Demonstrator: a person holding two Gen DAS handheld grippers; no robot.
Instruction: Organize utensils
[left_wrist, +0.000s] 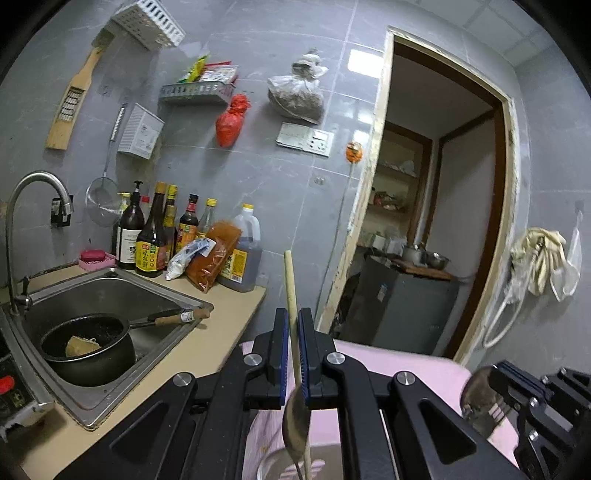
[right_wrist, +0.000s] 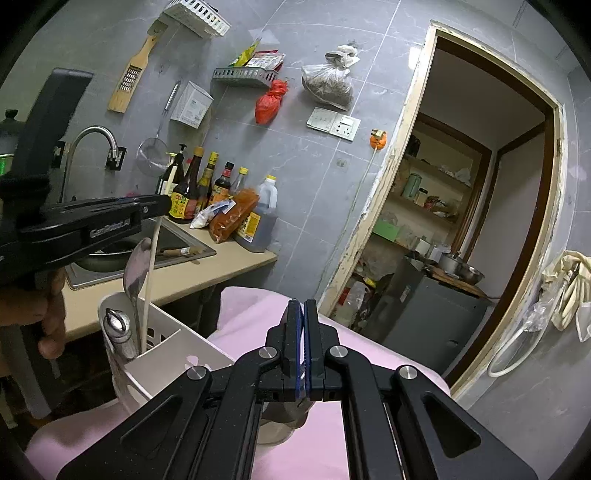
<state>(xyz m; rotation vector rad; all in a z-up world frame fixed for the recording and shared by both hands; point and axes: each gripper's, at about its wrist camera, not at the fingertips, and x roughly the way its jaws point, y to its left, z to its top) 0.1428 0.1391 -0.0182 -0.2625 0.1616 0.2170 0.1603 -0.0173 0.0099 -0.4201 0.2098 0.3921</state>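
Observation:
My left gripper (left_wrist: 294, 317) is shut on a pale wooden chopstick (left_wrist: 291, 288) that stands upright between its blue pads. In the right wrist view the left gripper (right_wrist: 162, 205) holds the chopstick (right_wrist: 152, 258) with its lower end inside a white utensil holder (right_wrist: 173, 350). A metal spoon (right_wrist: 135, 273) and a steel cylinder-shaped tool (right_wrist: 120, 334) stand in the holder too. My right gripper (right_wrist: 303, 314) is shut on a slotted metal utensil, seen in the left wrist view (left_wrist: 484, 402); its grey end shows below the jaws (right_wrist: 286, 424).
A pink cloth (right_wrist: 258, 310) covers the surface under the holder. A counter (left_wrist: 221, 332) with a sink (left_wrist: 110, 295) holding a black pot (left_wrist: 88, 347) lies left. Sauce bottles (left_wrist: 155, 236) line the wall. A doorway (left_wrist: 436, 221) opens right.

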